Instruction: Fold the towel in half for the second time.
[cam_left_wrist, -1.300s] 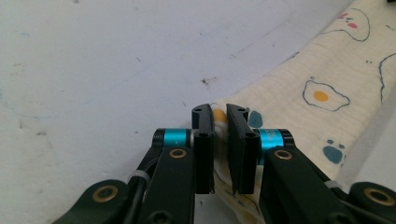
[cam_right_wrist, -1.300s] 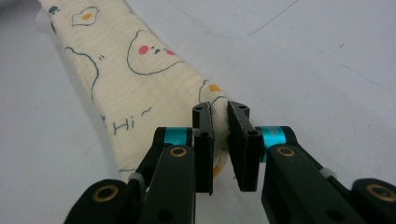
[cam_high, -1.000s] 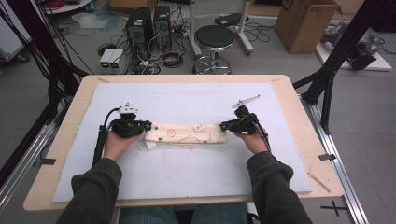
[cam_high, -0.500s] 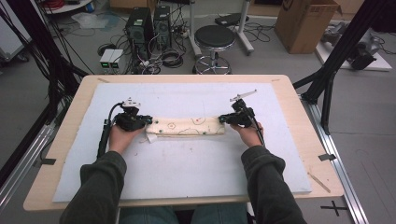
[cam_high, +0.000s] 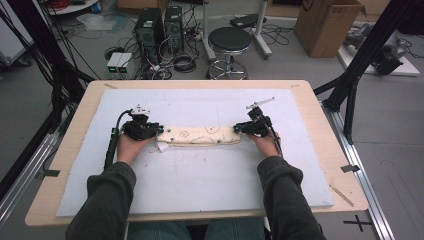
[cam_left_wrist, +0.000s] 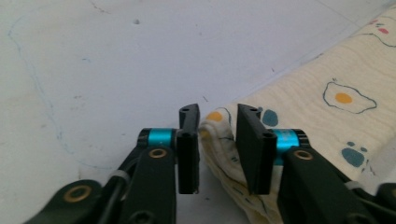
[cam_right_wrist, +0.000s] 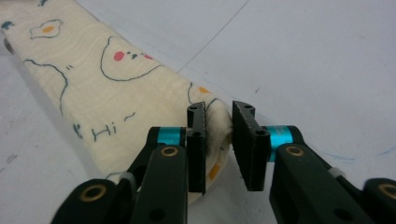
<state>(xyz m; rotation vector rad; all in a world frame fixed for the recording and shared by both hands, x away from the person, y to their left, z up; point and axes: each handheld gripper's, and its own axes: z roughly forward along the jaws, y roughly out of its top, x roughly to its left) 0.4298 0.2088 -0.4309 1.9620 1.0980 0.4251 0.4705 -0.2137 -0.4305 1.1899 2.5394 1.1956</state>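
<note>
A cream cloth (cam_high: 200, 135) printed with fried eggs and a bear lies folded into a long narrow strip across the white mat (cam_high: 210, 190). My left gripper (cam_high: 159, 131) is at its left end. In the left gripper view the jaws (cam_left_wrist: 218, 112) have just been opening, and the cloth's (cam_left_wrist: 317, 116) bunched corner sits loose between them with a gap showing. My right gripper (cam_high: 237, 128) is at the right end. Its jaws (cam_right_wrist: 219, 109) have also just been opening. The cloth's (cam_right_wrist: 93, 79) folded edge bulges between them, clear of the right pad.
The mat covers most of a wooden table (cam_high: 320, 115). Beyond the far edge the floor holds a black stool (cam_high: 229, 42), computer towers (cam_high: 160, 27) with cables, and a cardboard box (cam_high: 327, 25). Black frame struts (cam_high: 360, 65) rise at both sides.
Both hands have carried the cloth's ends a little away from the person, and the strip now looks narrower. In the last half second the hands have barely shifted.
</note>
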